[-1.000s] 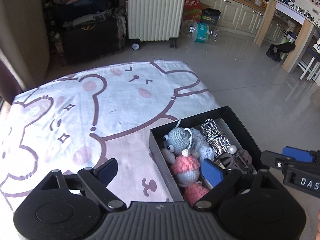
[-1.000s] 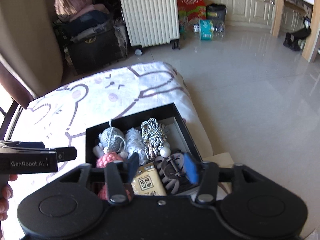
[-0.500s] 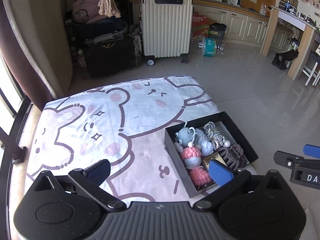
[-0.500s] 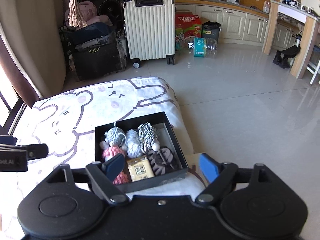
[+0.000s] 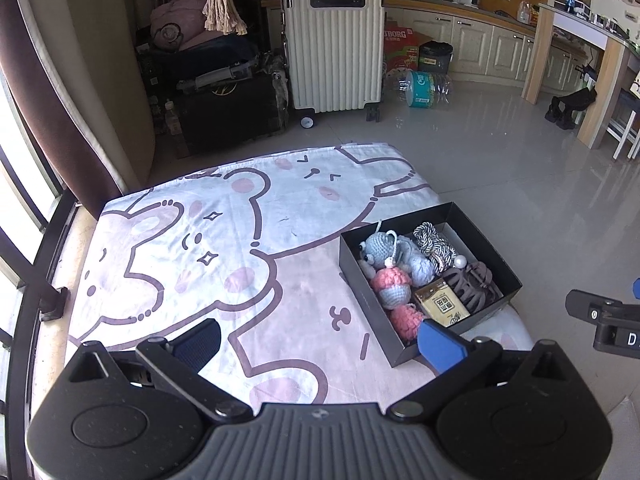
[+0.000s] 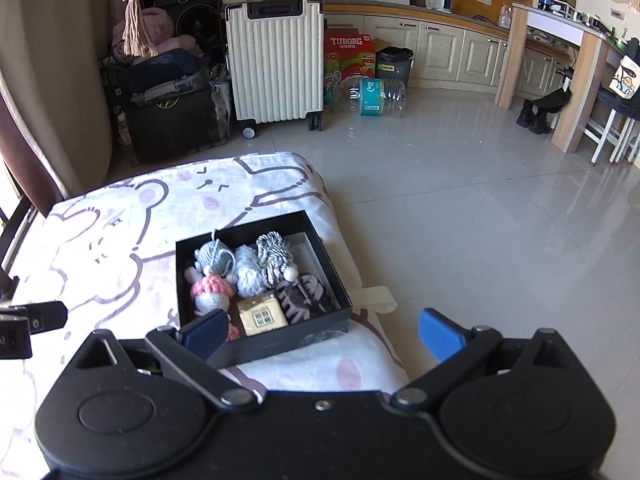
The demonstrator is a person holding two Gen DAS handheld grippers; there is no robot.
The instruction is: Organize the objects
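A black open box (image 5: 366, 304) lies near the right edge of a bear-print blanket (image 5: 208, 240). Inside it are a grey-blue crochet toy (image 5: 378, 246), a pink crochet toy (image 5: 390, 280), a striped rope knot (image 5: 434, 242), a brown hair claw (image 5: 472, 284) and a tan packet (image 5: 442, 304). My left gripper (image 5: 320, 342) hovers open above the blanket, short of the box, with nothing between its fingers. My right gripper (image 6: 322, 330) hangs before the box's near wall (image 6: 260, 348); its jaws are opening and hold nothing.
The blanket ends just right of the box, with shiny tiled floor (image 6: 480, 220) beyond. A white suitcase (image 5: 334, 48) and black cases (image 5: 228, 112) stand behind the bed. A window railing (image 5: 36, 264) runs along the left. A water-bottle pack (image 6: 376, 96) lies on the floor.
Both grippers have drawn back and upward from the box, which now looks smaller and farther. The right gripper's jaws have spread wide; the left's widened slightly.
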